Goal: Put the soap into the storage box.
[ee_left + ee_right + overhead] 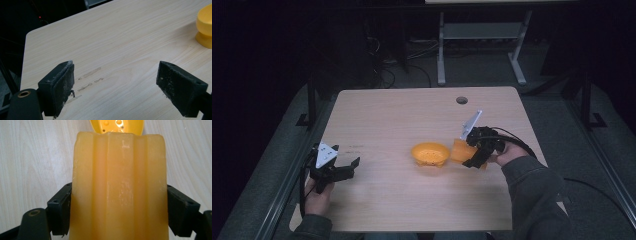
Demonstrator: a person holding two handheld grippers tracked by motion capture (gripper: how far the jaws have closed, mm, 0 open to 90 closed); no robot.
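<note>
Right gripper view shows us the right gripper (117, 207) with its 2 jaws pressed on a ribbed orange block (118, 187), just beside the yellow bowl (430, 153) at the middle of the table (402, 115). The left gripper (116, 85) is wide apart above bare wood, holding nothing.

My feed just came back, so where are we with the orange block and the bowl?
Done: the right gripper has its jaws closed on the ridged orange block, right beside the yellow bowl. In hand: the block is close to the bowl's rim. Left: the bowl looks empty, so placing probably remains. The left gripper is open, holding nothing.
</note>
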